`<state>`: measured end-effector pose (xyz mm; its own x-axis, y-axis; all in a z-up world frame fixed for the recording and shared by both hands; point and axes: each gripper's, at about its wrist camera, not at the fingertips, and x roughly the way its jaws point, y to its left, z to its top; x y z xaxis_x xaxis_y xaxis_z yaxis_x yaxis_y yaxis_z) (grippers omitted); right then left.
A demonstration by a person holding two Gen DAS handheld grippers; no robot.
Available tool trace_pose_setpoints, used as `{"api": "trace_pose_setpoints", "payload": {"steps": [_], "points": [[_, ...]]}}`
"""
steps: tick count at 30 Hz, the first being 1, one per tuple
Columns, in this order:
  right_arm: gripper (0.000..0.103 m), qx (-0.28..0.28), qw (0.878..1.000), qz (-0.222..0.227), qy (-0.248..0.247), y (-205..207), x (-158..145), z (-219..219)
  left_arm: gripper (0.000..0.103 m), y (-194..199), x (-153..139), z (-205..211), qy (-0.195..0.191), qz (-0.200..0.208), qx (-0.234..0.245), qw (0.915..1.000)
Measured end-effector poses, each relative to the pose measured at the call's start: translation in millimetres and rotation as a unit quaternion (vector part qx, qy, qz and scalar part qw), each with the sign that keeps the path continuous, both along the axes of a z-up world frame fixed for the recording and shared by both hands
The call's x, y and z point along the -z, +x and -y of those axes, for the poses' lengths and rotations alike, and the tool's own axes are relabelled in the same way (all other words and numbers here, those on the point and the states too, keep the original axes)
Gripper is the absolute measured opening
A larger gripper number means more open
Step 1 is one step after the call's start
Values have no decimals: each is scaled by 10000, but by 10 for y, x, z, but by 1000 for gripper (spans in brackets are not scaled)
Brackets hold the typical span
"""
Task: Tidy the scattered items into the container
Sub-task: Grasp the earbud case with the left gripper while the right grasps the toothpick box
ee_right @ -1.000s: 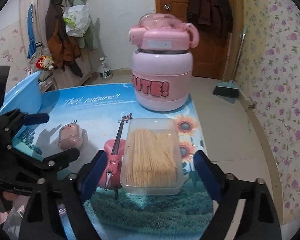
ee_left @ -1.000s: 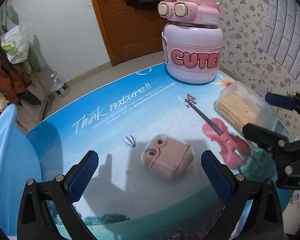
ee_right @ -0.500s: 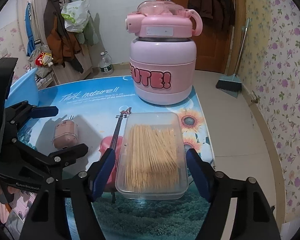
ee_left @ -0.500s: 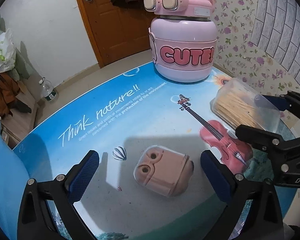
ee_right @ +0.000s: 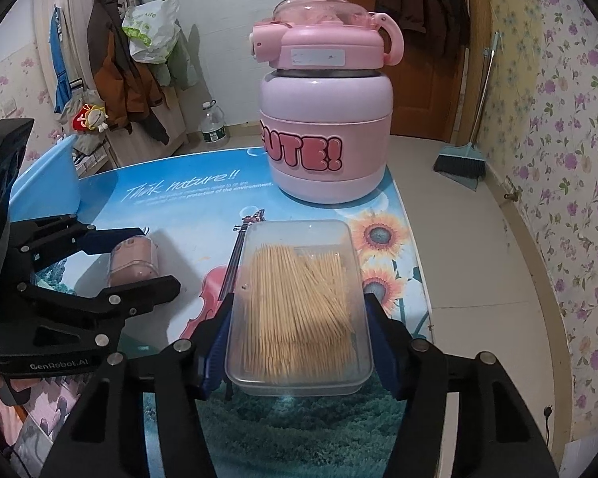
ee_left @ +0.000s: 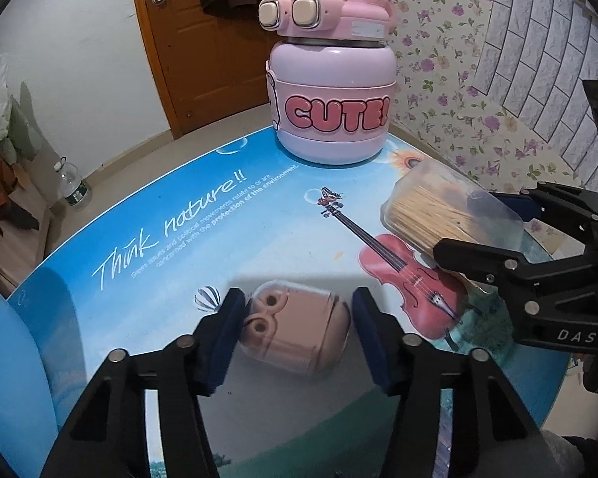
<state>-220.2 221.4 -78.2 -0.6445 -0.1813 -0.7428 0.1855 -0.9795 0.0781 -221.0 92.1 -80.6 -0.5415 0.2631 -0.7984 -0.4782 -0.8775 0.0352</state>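
Broom [ee_right: 460,161] only in right view; both tongs [ee_left: 295,332] [ee_right: 297,328] clamped: earbud case [ee_left: 295,338], toothpick box [ee_right: 299,310].

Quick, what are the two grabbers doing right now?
Left gripper: jaws have just been closing, now shut on the pink earbud case.
Right gripper: jaws have just been closing, now shut on the clear toothpick box.

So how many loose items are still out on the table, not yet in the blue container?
3: the pink earbud case between the left gripper pads, the toothpick box in the right gripper, the pink jug behind.
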Motion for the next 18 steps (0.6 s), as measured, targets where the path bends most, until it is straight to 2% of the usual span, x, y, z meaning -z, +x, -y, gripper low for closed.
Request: {"api": "trace_pose_setpoints", "payload": {"steps": [7,18], "points": [[62,-11,10000,14,-29,103,5,4,49,66,-14,64,18,-16,-27,10000],[62,-59,10000,42,-53,312,-12,20,49,405,-21,254,-3,19,-309,9995]]}}
